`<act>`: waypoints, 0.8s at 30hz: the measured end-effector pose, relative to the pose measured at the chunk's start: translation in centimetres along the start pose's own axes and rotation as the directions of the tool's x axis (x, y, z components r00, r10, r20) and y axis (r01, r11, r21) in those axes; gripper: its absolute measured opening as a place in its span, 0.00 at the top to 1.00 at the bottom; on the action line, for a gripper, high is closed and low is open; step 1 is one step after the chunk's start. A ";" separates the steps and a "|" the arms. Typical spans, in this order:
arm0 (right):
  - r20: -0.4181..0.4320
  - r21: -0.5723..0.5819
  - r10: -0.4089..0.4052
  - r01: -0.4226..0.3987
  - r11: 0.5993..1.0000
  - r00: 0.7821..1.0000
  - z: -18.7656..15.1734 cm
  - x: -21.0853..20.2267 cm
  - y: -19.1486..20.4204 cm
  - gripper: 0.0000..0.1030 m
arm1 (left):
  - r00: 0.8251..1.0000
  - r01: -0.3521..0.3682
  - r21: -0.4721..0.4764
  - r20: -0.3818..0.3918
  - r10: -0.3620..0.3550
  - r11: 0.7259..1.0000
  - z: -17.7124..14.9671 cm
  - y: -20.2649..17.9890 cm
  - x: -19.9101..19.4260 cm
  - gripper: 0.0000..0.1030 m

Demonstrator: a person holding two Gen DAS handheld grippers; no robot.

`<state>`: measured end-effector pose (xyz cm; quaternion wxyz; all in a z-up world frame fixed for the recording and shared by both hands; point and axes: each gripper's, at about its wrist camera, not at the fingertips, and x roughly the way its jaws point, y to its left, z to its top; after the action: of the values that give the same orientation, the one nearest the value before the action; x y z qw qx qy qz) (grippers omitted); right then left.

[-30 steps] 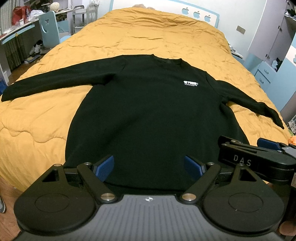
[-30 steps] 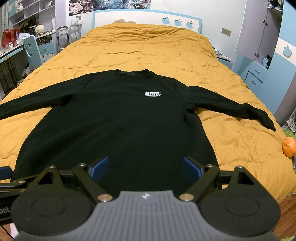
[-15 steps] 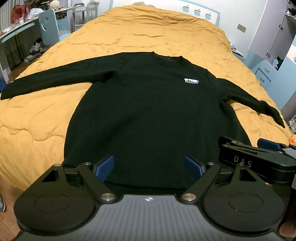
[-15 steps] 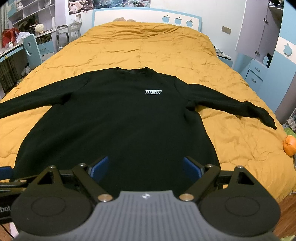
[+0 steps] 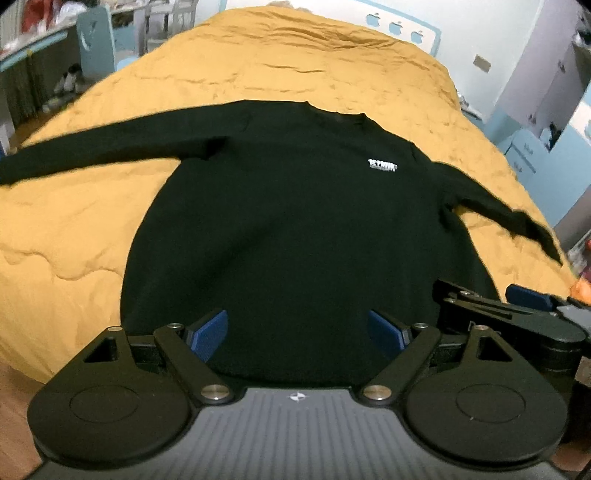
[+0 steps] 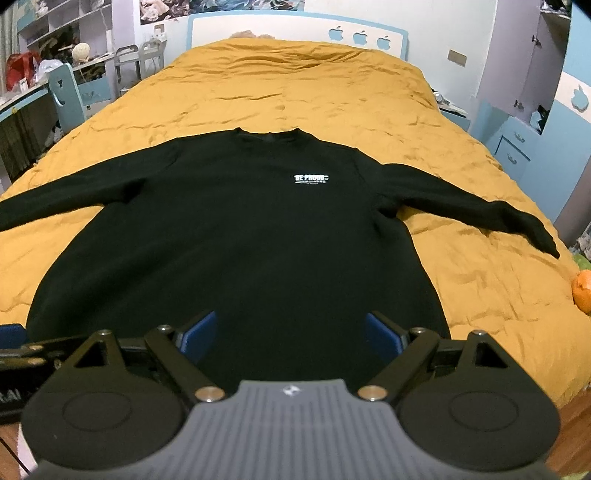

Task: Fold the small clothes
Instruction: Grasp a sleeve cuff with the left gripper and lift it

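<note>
Two sets of tongs hang side by side over the near hem of a black sweatshirt (image 6: 236,236), both with their blue-padded jaws spread wide apart and nothing between them: the left tongs (image 5: 297,334) sit over the sweatshirt's lower middle, and the right tongs (image 6: 290,334) over much the same stretch of hem, neither touching the cloth as far as can be told. From the left wrist view the right tongs' black body shows just to the side, close beside the left pair. The sweatshirt lies flat and face up on a bed covered by a mustard-yellow quilt (image 6: 295,85), collar toward the headboard (image 6: 295,27), hem toward the tongs, both long sleeves stretched out sideways across the quilt. A small white printed logo (image 6: 311,180) sits on the chest below the collar. Beyond the sweatshirt's one cuff, at the bed's edge, lies an orange object (image 6: 583,291), too small to identify. Past the other sleeve stands a pale blue chair (image 6: 68,96) by a cluttered desk
</note>
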<state>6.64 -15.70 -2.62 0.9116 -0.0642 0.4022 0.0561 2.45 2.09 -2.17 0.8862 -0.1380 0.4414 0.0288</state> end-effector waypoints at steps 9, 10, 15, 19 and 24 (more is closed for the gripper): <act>0.130 -0.124 0.130 -0.114 0.986 0.983 3.3 1.5 3.8 0.19 | 0.997 0.078 -0.207 0.039 -0.071 0.975 1.9 7.6 0.7 0.08; 0.137 -0.145 0.135 -0.115 0.983 0.981 3.8 2.0 4.6 0.19 | 0.996 0.079 -0.234 0.060 -0.067 0.969 2.1 8.8 0.6 0.08; 0.201 -0.265 0.201 -0.144 0.953 0.959 6.4 4.7 9.0 0.19 | 0.980 0.103 -0.363 0.195 -0.033 0.926 3.6 16.1 0.0 0.08; 0.235 -0.373 0.273 -0.172 0.912 0.933 7.8 7.9 13.8 0.19 | 0.970 0.091 -0.496 0.240 0.036 0.864 5.2 22.7 0.7 0.08; 0.209 -0.467 0.323 -0.196 0.862 0.923 8.5 11.9 19.8 0.20 | 0.940 0.056 -0.619 0.298 0.169 0.784 6.8 30.1 2.5 0.09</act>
<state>17.74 5.79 -7.20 0.9049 -0.2035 0.2512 0.2767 4.06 32.67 -6.84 0.8525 -0.4000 0.2530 0.2219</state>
